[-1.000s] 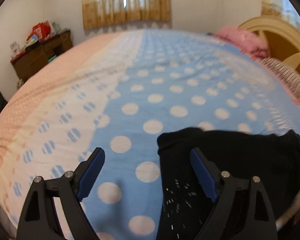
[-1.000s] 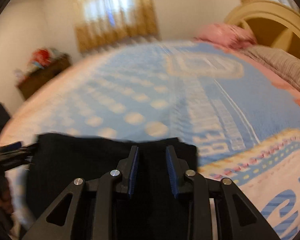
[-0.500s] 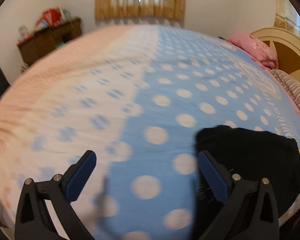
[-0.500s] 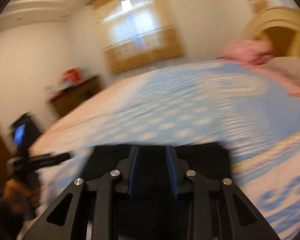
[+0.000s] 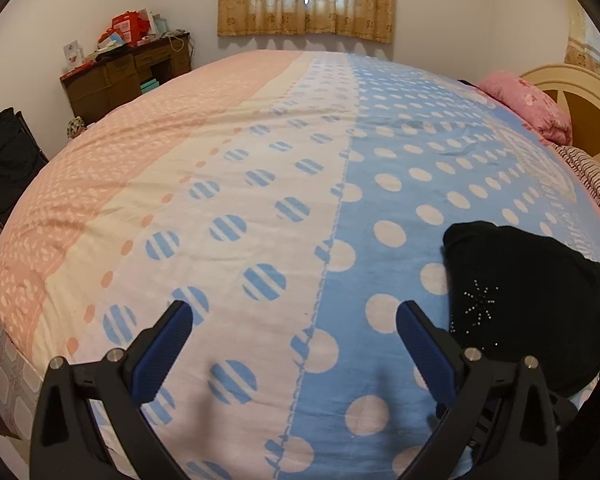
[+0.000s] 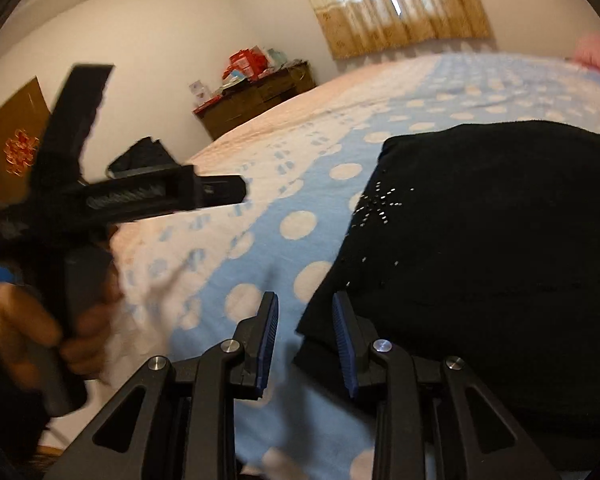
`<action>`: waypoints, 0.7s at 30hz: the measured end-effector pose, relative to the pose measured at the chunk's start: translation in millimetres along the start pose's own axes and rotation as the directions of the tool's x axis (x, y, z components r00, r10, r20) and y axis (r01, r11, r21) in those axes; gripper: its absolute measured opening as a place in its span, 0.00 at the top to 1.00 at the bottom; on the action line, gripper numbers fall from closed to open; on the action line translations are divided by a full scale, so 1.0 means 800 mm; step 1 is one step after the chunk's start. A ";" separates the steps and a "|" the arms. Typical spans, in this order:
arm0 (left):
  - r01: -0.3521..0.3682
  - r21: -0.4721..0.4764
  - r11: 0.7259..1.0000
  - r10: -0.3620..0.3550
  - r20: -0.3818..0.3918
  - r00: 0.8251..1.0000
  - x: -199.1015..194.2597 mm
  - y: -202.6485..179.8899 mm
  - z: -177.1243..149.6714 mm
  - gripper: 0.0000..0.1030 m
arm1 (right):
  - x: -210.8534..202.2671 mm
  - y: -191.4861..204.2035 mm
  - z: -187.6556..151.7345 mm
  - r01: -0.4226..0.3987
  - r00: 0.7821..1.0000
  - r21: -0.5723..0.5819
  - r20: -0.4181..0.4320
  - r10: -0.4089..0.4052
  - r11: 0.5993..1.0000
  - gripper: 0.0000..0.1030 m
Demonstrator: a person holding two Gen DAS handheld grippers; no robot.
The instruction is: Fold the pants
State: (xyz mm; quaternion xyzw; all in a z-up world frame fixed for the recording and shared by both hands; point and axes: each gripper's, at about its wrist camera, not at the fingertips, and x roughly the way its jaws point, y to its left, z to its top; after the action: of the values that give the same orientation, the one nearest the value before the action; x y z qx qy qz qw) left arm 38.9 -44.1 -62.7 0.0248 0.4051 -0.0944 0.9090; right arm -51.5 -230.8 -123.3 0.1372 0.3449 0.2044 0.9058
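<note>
The black pants [image 5: 528, 300] lie folded into a compact bundle on the blue polka-dot bedspread [image 5: 380, 160], with a small sparkly star pattern on top. My left gripper [image 5: 292, 340] is wide open and empty, hovering over the bed to the left of the pants. In the right wrist view the pants [image 6: 480, 240] fill the right side. My right gripper [image 6: 306, 332] has its jaws a little apart at the pants' near left corner, holding nothing. The left gripper's body [image 6: 120, 196], held in a hand, shows at the left.
The bed has pink, cream and blue zones. A pink pillow [image 5: 528, 104] and a cream headboard [image 5: 580, 92] are at the right. A dark wooden dresser [image 5: 124, 76] with red boxes stands by the far wall. A black bag [image 5: 4, 156] sits at the left.
My left gripper moved left, off the pants, staying wide open. My right gripper swung left and down, and its jaws opened a little; the pants now rest on the bed.
</note>
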 end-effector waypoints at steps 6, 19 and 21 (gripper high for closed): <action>0.048 0.052 0.997 -0.049 0.015 0.999 -0.006 -0.027 0.001 0.00 | -0.089 -0.004 -0.003 0.081 0.987 0.022 0.134 -0.084 0.996 0.71; 0.067 0.165 0.984 -0.067 -0.008 0.998 -0.001 -0.099 -0.003 0.00 | -0.219 -0.105 -0.007 0.346 0.844 0.333 0.299 -0.446 0.877 0.44; 0.055 0.172 0.984 -0.054 -0.010 0.998 0.000 -0.101 -0.003 0.00 | -0.222 -0.114 -0.008 0.346 0.839 0.359 0.295 -0.457 0.867 0.43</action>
State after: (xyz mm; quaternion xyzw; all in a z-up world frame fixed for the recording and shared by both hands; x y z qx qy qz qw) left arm 21.8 -123.4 -61.6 0.0922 0.3982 -0.1539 0.8996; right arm -151.5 -392.6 -62.4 0.2289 0.2150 -0.0750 0.9464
